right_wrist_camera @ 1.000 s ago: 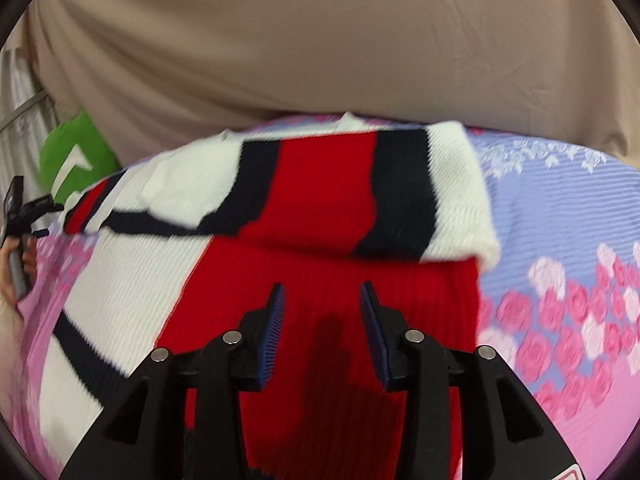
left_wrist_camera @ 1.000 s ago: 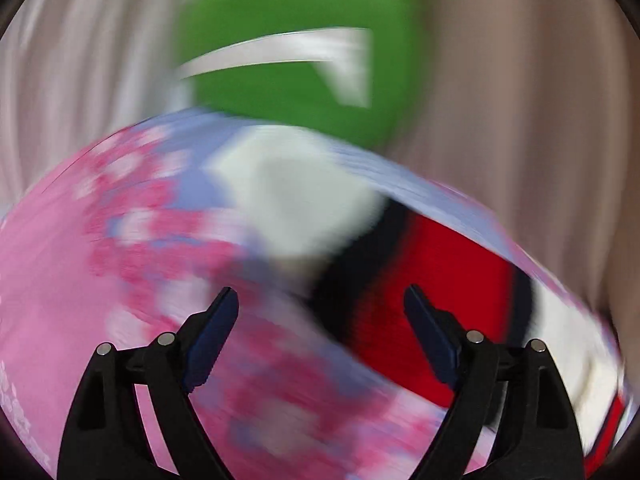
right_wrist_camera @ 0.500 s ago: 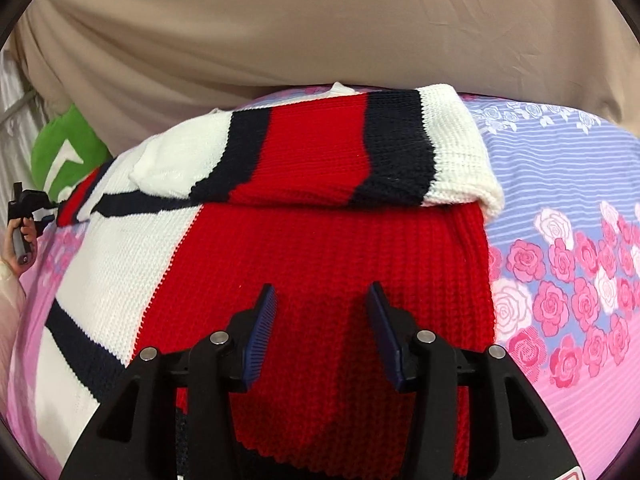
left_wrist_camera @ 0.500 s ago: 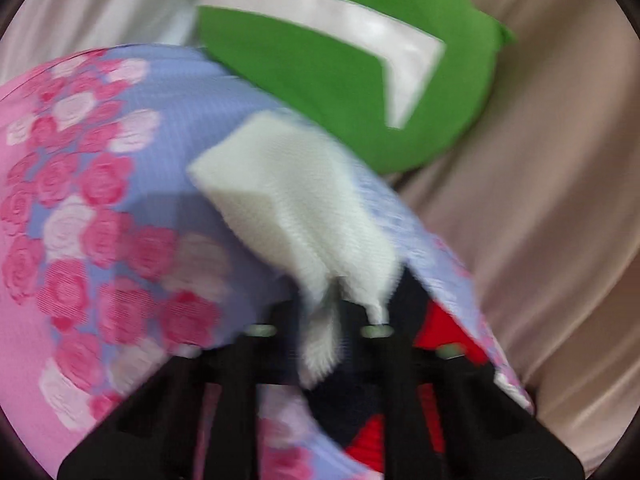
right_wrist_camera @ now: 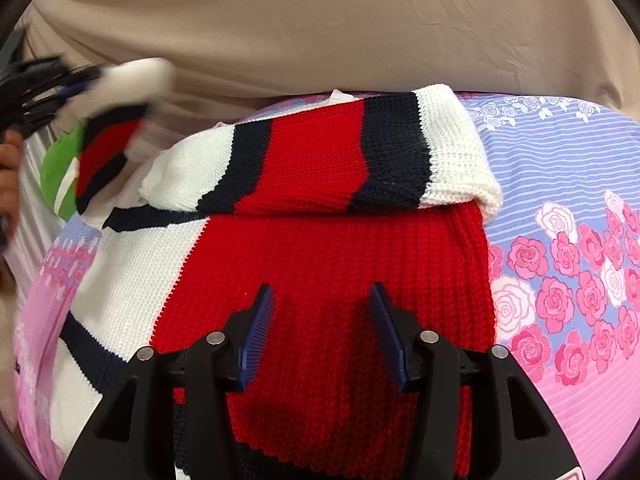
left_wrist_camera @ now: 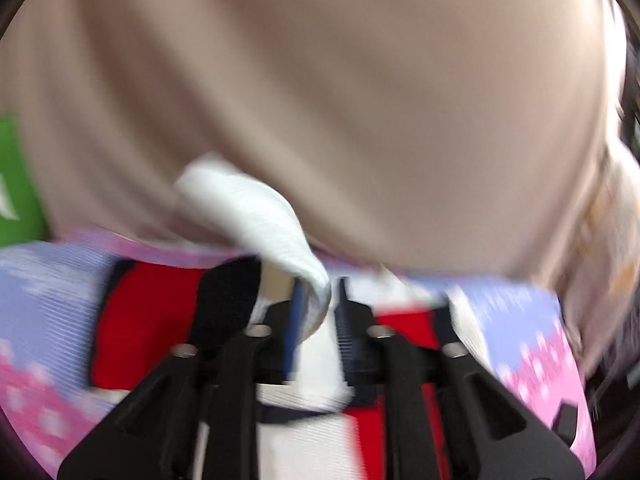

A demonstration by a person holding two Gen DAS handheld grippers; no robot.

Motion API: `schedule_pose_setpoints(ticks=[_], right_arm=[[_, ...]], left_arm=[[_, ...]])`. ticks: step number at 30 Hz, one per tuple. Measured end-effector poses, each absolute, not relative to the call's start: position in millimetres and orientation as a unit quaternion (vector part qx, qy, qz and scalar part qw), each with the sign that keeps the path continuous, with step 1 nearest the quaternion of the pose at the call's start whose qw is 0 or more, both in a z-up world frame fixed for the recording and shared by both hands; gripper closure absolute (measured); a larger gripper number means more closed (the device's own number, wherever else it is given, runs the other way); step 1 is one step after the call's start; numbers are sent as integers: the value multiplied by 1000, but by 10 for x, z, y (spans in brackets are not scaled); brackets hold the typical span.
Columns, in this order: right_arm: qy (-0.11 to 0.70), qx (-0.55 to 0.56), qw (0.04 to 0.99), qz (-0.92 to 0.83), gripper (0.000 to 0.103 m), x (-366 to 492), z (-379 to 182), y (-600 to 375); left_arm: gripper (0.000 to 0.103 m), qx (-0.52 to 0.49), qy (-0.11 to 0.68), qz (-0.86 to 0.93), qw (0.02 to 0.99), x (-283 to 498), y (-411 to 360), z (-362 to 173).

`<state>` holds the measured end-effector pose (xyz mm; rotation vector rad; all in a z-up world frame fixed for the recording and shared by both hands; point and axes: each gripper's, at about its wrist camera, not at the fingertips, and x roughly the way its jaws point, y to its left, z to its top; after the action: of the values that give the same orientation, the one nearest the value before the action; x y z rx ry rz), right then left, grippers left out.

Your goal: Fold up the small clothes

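Observation:
A red, white and navy knit sweater point(right_wrist_camera: 328, 264) lies on the floral bedsheet point(right_wrist_camera: 580, 264). Its right sleeve point(right_wrist_camera: 360, 160) is folded across the top. My left gripper point(left_wrist_camera: 318, 300) is shut on the white cuff point(left_wrist_camera: 256, 216) of the left sleeve and holds it raised above the sweater; in the right wrist view the lifted sleeve point(right_wrist_camera: 108, 148) and left gripper point(right_wrist_camera: 40, 84) show blurred at far left. My right gripper point(right_wrist_camera: 322, 328) is open and empty, hovering over the red body of the sweater.
A beige sheet point(right_wrist_camera: 320, 20) hangs behind the bed. A green cushion point(right_wrist_camera: 60, 168) sits at the far left, also in the left wrist view point(left_wrist_camera: 16, 184). The pink and lilac bedsheet lies bare to the right of the sweater.
My left gripper closed on the white sleeve cuff and lifted it, swinging toward the sweater. My right gripper drew back slightly and stayed open.

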<state>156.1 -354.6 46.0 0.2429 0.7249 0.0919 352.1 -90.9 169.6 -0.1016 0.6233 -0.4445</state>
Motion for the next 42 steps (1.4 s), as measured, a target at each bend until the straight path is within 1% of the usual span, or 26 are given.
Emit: schedule_pose_setpoints(ticks=[1, 2, 4, 7, 12, 15, 20, 24, 25, 27, 28, 29, 31, 32, 34, 35, 37, 38, 39, 40, 42], right_arm=[[352, 122, 927, 47, 51, 1559, 465, -3562], [349, 128, 927, 49, 50, 1555, 466, -3577], [347, 139, 926, 53, 50, 1551, 470, -3613], [340, 151, 926, 56, 50, 1538, 506, -3659], [332, 165, 926, 74, 50, 1713, 715, -3735], [341, 191, 916, 89, 49, 2049, 805, -3774], [375, 266, 884, 87, 48, 2720, 685, -3857], [381, 266, 882, 75, 47, 3001, 607, -3749], [378, 262, 885, 70, 49, 3025, 618, -3701], [374, 247, 891, 65, 77, 3095, 682, -3641], [370, 246, 893, 71, 94, 3110, 743, -3624], [351, 249, 899, 79, 95, 3071, 854, -3623], [283, 229, 926, 102, 95, 2816, 1210, -3582], [255, 217, 936, 107, 95, 2653, 1342, -3582], [220, 200, 950, 99, 96, 2406, 1467, -3650], [226, 182, 954, 71, 96, 2378, 1413, -3710], [297, 146, 944, 13, 96, 2567, 1077, -3803], [348, 139, 927, -6, 96, 2693, 818, -3863], [373, 142, 917, -16, 96, 2738, 660, -3913], [365, 159, 917, -8, 96, 2674, 639, -3958], [320, 174, 931, 12, 96, 2480, 833, -3984]], left_arm=[[52, -36, 320, -223, 920, 3499, -1180, 1500], [50, -28, 328, -224, 917, 3488, -1317, 1365], [50, -13, 339, -219, 915, 3363, -1523, 1118], [51, -29, 348, -179, 920, 3422, -1316, 871], [51, -92, 366, -126, 918, 3322, -586, 820], [50, -134, 381, -94, 910, 3332, -43, 771], [50, -247, 402, -102, 876, 3347, 588, 639], [50, -291, 406, -123, 858, 3378, 878, 560], [50, -299, 409, -127, 852, 3432, 844, 537], [50, -316, 410, -137, 844, 3530, 821, 505], [51, -317, 412, -136, 844, 3590, 800, 492], [54, -315, 415, -123, 845, 3641, 785, 483], [88, -300, 419, -95, 851, 3690, 746, 455], [92, -286, 418, -80, 859, 3688, 722, 465], [91, -253, 404, -62, 877, 3640, 644, 511], [91, -221, 396, -50, 890, 3608, 562, 528], [91, -182, 397, -45, 898, 3592, 393, 495], [91, -169, 402, -41, 899, 3596, 316, 459], [91, -155, 407, -38, 900, 3603, 225, 414], [91, -145, 406, -31, 902, 3603, 156, 385], [91, -123, 392, -18, 912, 3574, 72, 388]])
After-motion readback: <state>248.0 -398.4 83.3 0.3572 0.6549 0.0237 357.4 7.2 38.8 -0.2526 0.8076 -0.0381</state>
